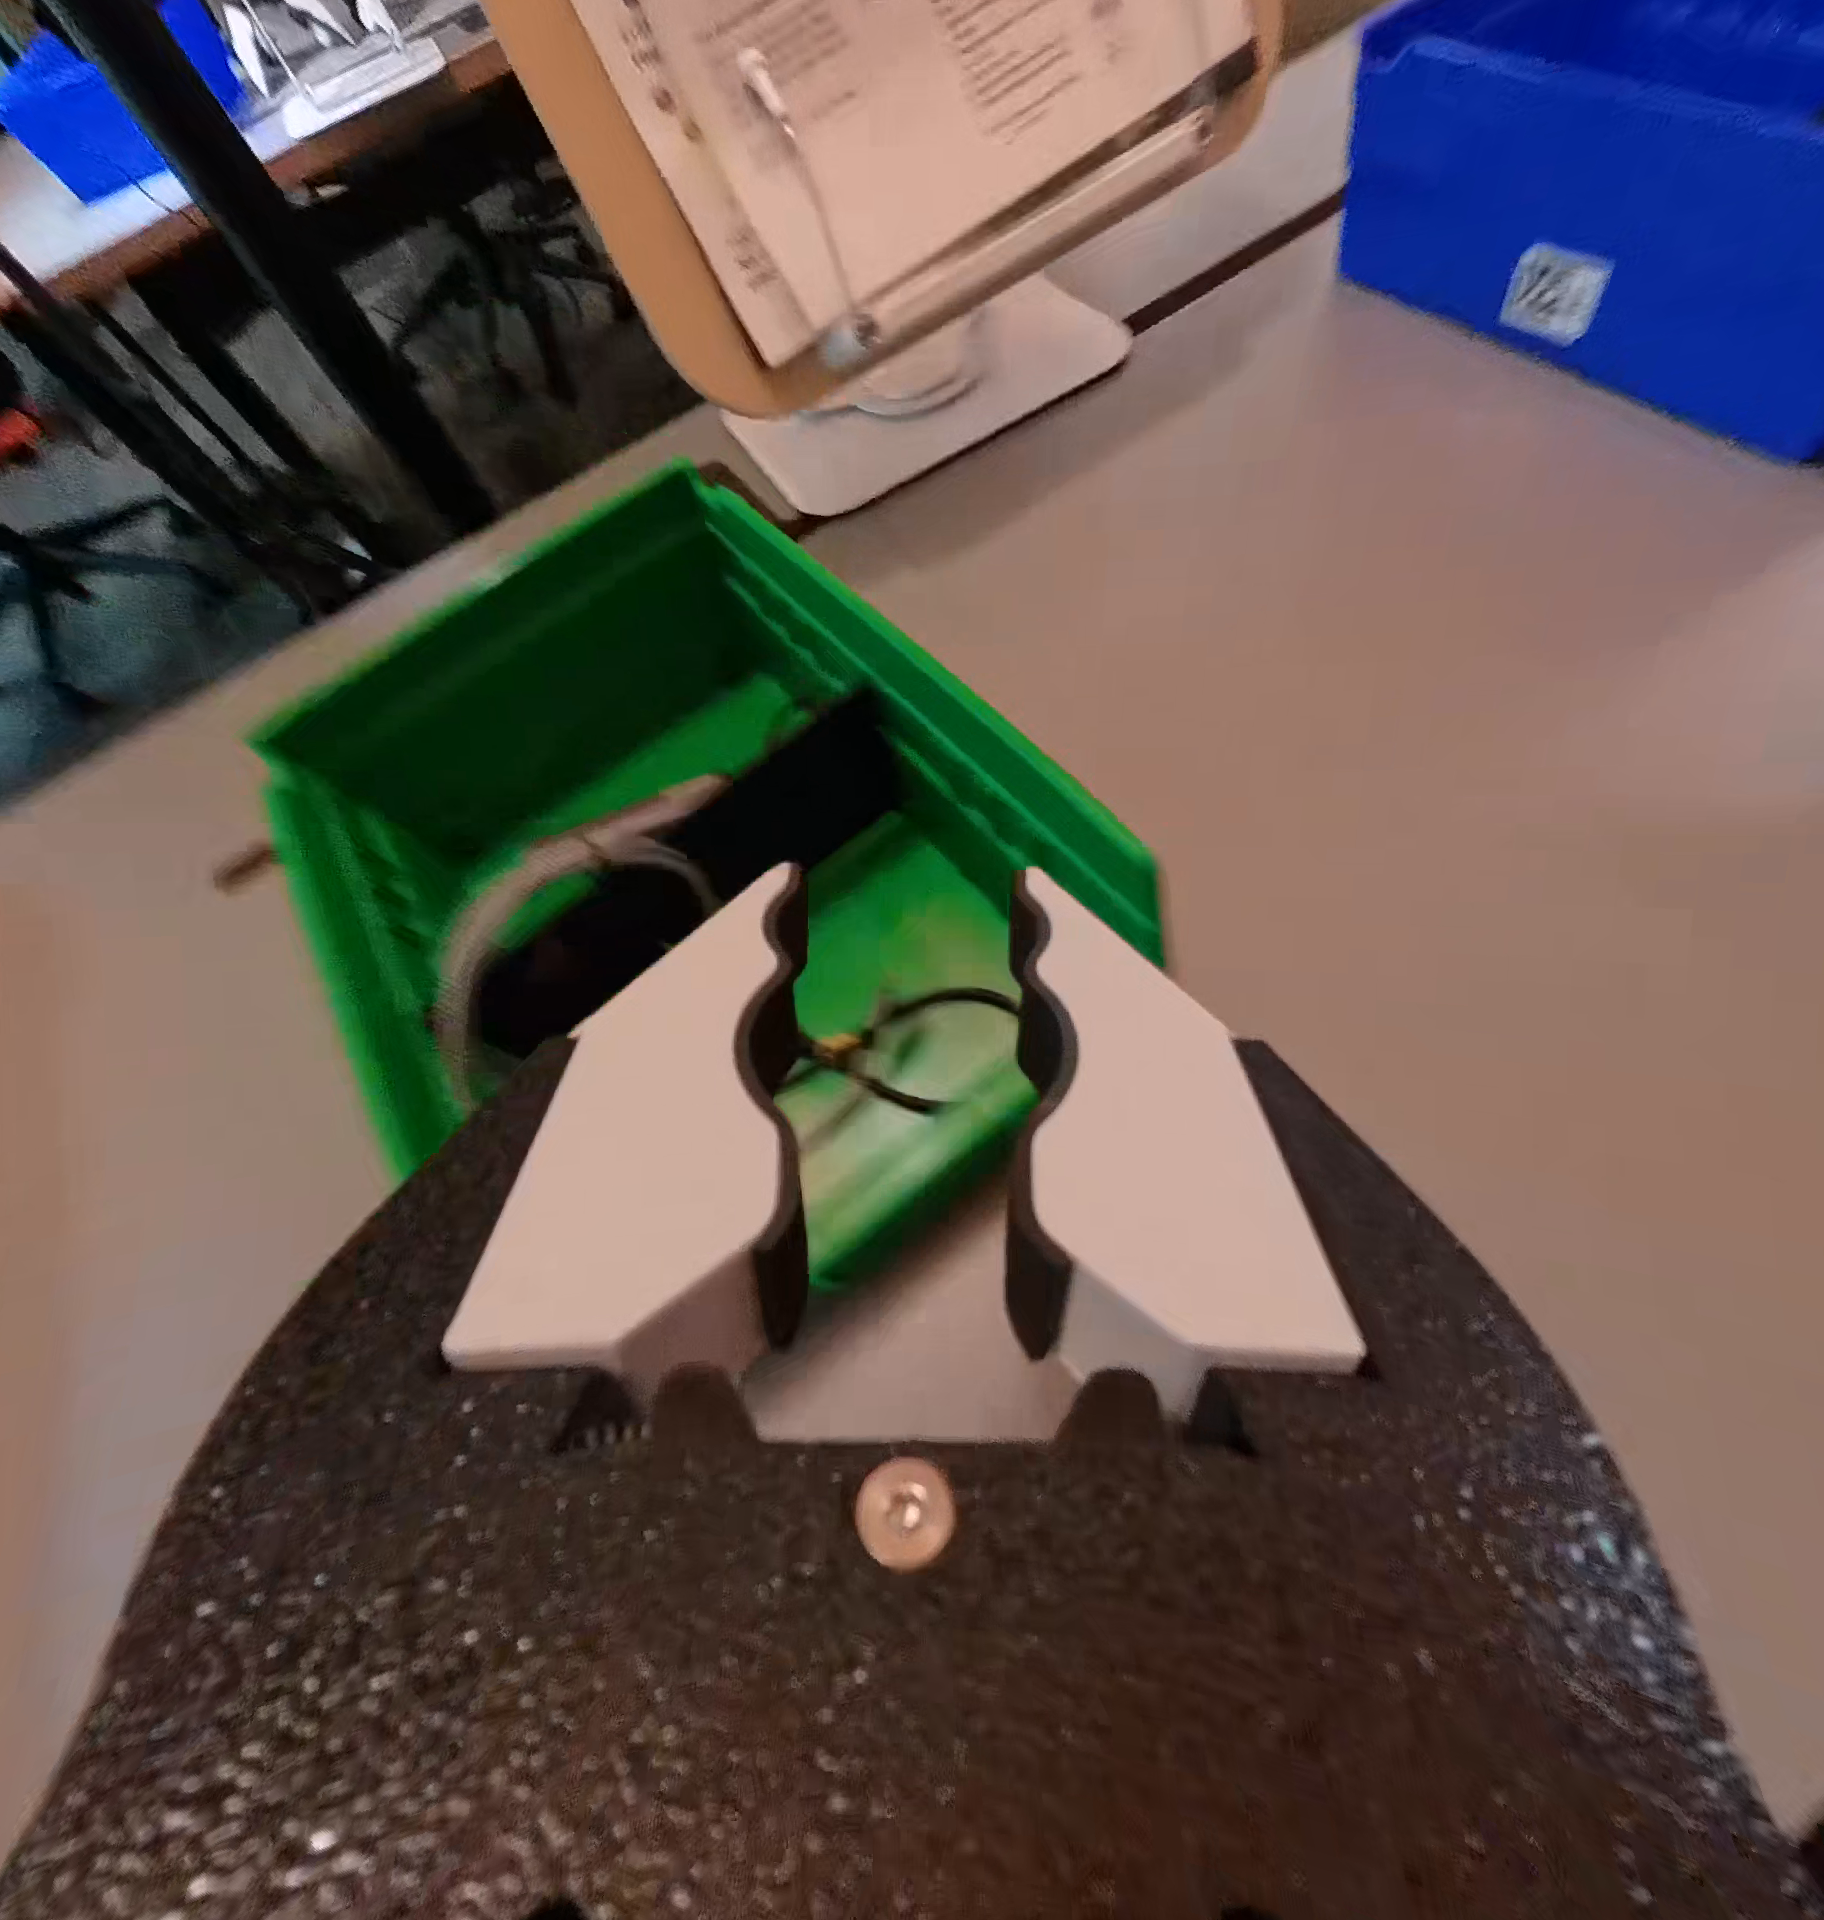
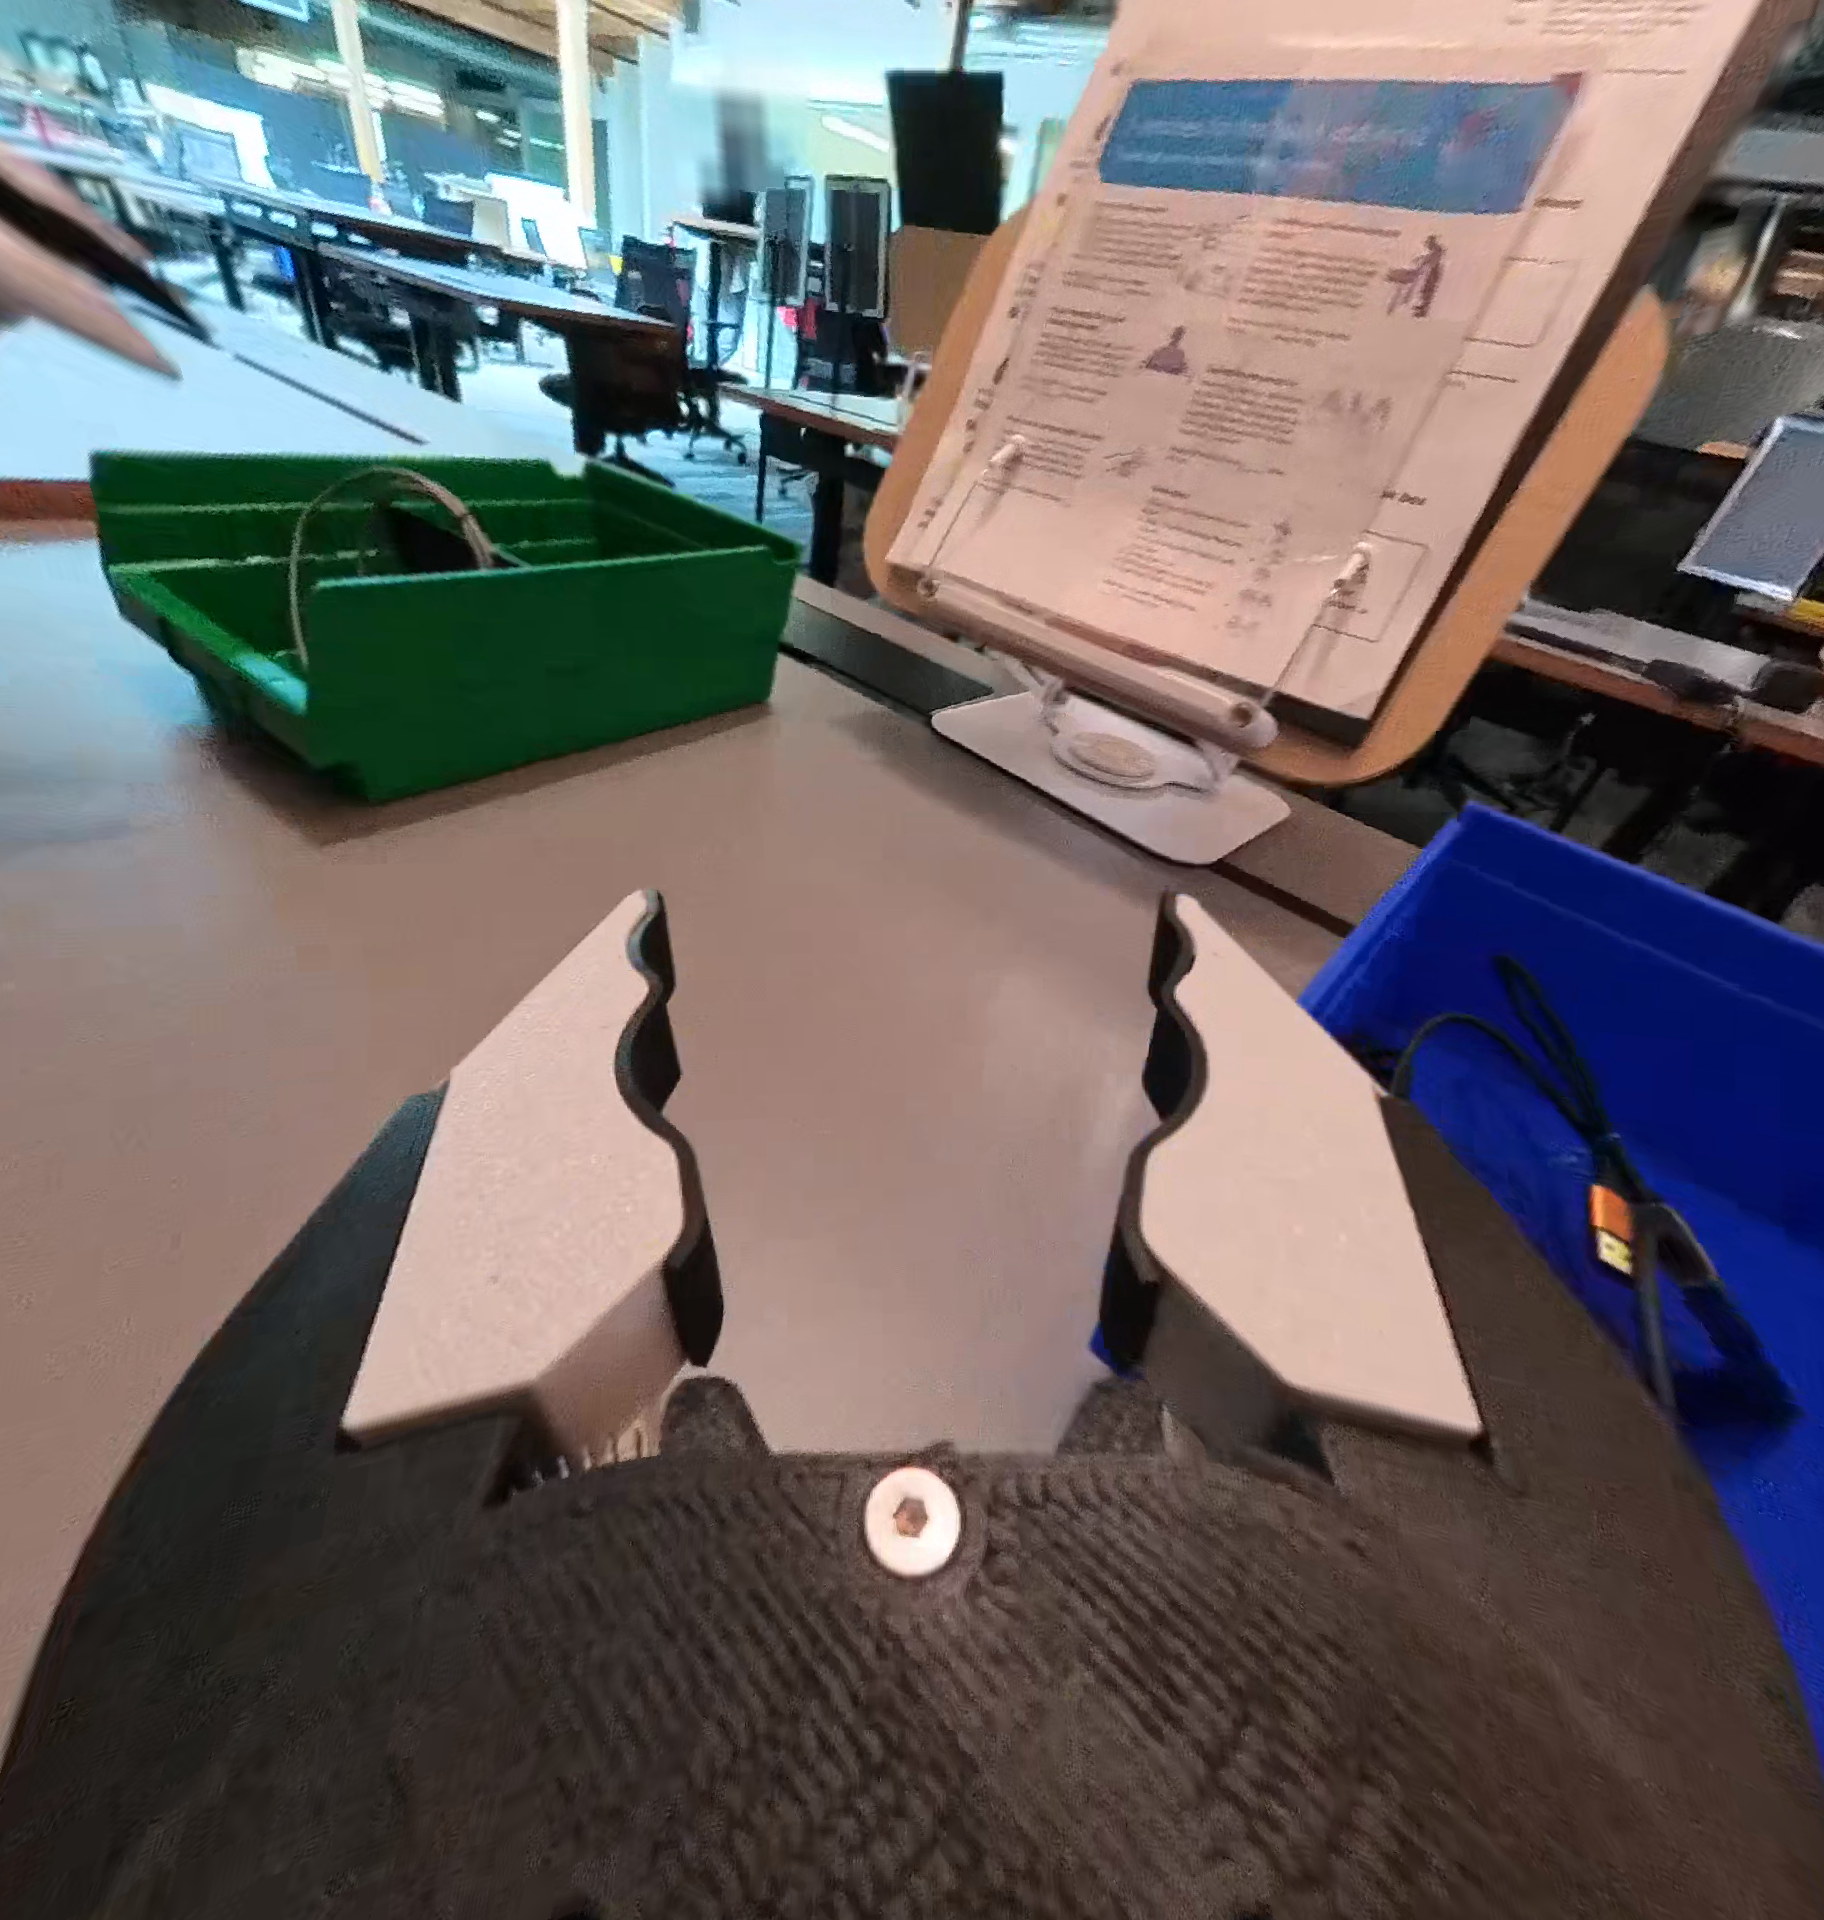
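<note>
My left gripper (image 1: 906,894) is open and empty, hovering over a green divided bin (image 1: 534,717) on the grey table. Inside the bin, a thin black cable with a small gold connector (image 1: 840,1055) lies in the near compartment below the fingers; a coiled grey cable (image 1: 492,935) and a black object (image 1: 783,790) lie behind the divider. My right gripper (image 2: 908,925) is open and empty, above bare table (image 2: 887,987). The green bin (image 2: 534,644) stands to its far left. A blue bin (image 2: 1666,1018) at its right holds a black cable with an orange plug (image 2: 1614,1231).
A document stand with a printed sheet (image 2: 1251,364) sits on a white base (image 2: 1116,769) at the table's back edge; it also shows in the left wrist view (image 1: 887,156). The blue bin (image 1: 1614,208) is at the far right there. Desks and chairs fill the room behind. The tips of one gripper are about 35 centimeters away from the tips of the other.
</note>
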`<state>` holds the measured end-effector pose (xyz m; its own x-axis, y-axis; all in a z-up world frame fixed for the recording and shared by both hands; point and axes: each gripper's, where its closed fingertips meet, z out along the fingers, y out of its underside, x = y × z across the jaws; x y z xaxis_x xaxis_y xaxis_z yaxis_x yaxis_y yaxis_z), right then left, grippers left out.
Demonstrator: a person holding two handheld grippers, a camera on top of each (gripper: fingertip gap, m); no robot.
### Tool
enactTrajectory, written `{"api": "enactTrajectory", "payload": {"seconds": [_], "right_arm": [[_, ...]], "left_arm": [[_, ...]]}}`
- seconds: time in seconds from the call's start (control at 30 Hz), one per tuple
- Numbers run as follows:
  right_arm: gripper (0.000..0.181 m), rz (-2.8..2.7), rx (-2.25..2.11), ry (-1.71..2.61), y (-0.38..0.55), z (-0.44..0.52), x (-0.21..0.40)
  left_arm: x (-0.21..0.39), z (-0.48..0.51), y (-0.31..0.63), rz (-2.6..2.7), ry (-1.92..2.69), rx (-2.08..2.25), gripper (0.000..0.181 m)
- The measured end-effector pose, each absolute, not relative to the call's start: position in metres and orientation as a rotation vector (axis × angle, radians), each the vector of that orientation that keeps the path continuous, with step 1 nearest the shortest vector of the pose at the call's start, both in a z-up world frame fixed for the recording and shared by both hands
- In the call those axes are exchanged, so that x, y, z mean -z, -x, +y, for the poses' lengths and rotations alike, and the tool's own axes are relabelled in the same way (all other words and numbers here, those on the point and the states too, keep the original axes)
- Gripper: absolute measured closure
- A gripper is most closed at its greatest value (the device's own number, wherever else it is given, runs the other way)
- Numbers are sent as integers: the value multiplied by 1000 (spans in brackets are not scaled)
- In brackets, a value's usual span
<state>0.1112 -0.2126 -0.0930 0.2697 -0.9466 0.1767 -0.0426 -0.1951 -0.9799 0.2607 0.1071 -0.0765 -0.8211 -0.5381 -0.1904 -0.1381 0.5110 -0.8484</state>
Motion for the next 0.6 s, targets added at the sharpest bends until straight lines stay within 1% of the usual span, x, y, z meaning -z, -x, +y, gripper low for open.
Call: {"api": "enactTrajectory", "payload": {"seconds": [0.1,0.17,0.23,0.27,0.37,0.5,0.6], "right_arm": [[84,879,1070,1587,-107,-191,111],[86,837,1058,1544,-107,-182,102],[81,754,952,1581,-102,-164,102],[79,731,914,1611,-100,-159,105],[77,681,833,1642,-92,-151,111],[79,660,665,1562,-83,-142,111],[82,629,618,1495,-80,-140,103]], "left_arm": [[49,103,-323,2366,318,957,138],[51,99,-361,2427,51,700,133],[67,102,-394,2490,-209,405,125],[76,105,-410,2506,-305,274,127],[118,113,-441,2649,-445,-20,122],[174,99,-459,2812,-522,-113,117],[204,88,-472,2853,-594,-158,120]]}}
